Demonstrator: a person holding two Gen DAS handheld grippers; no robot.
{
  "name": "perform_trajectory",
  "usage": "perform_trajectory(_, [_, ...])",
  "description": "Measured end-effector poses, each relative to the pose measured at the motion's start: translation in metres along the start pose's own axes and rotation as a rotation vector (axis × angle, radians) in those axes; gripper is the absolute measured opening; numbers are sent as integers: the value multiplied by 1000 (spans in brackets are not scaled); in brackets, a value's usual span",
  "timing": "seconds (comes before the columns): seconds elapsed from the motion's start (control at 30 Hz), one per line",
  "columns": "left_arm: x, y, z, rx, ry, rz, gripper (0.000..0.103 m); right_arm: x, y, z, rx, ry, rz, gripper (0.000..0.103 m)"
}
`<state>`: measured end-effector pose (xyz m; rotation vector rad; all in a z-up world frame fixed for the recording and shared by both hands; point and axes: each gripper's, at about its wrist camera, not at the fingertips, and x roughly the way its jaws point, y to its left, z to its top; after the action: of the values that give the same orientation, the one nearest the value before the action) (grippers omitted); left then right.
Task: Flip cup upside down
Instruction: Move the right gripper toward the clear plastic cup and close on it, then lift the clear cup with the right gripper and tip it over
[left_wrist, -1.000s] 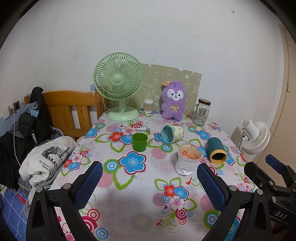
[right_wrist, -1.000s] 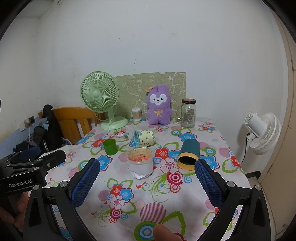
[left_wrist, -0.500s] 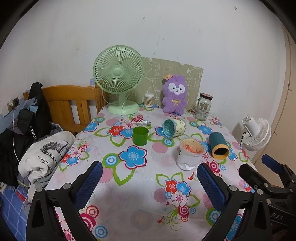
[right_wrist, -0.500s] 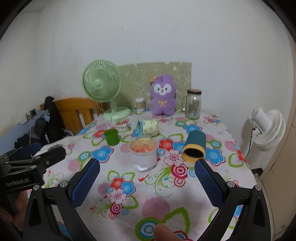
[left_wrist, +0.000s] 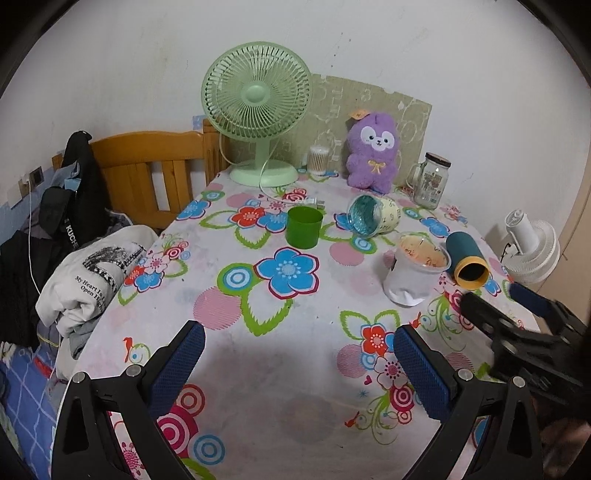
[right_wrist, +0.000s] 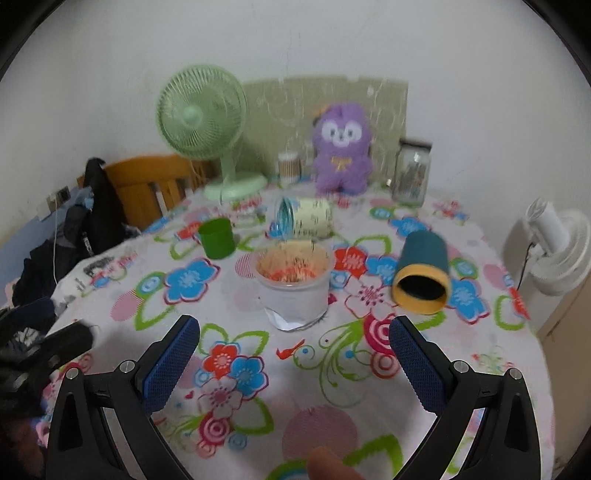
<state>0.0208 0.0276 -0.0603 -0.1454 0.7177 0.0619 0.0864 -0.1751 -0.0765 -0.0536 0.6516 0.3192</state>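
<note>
The right claw (right_wrist: 294, 343) hangs open over the near part of the table (right_wrist: 373, 391), jaws spread wide and holding nothing. The left claw (left_wrist: 297, 343) is open and empty too, low over the near edge.

Straight ahead of the right claw, just beyond the gap between its jaws, stands a clear plastic cup (right_wrist: 293, 288). It is upright with its mouth up, and something orange shows inside. I take this to be the cup to flip, though the task does not say which. Its long axis is vertical and it narrows towards the base, which looks crumpled.

To do the step well, come in level with the jaws on either side of the cup's wall, about mid-height. Close gently, since thin plastic will likely buckle. Lift it clear of the cloth before rolling the wrist half a turn, then set the rim down flat.

Ahead and to the right lies a teal cup (right_wrist: 423, 269) on its side, its yellow-rimmed mouth facing the claw; keep the right jaw off it. Farther ahead a pale patterned cup (right_wrist: 306, 221) lies on its side with its mouth to the left. Ahead and to the left a green cup (right_wrist: 216, 238) stands upright. The right view is blurred, so fine detail is uncertain.
</note>
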Motion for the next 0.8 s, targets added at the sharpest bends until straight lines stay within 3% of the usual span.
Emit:
perform_trajectory(0.17, [6, 4, 1, -5, 18, 12, 103, 43, -5, 5, 41, 88, 21, 103])
perform_trajectory(0.37, [13, 10, 2, -22, 29, 28, 103, 85, 3, 1, -5, 187, 19, 89])
perform_trajectory(0.6, [17, 11, 1, -18, 42, 28, 103, 108, 3, 2, -20, 214, 3, 65])
perform_trajectory(0.8, [17, 9, 0, -12, 42, 22, 103, 110, 0, 7, -14, 217, 13, 63])
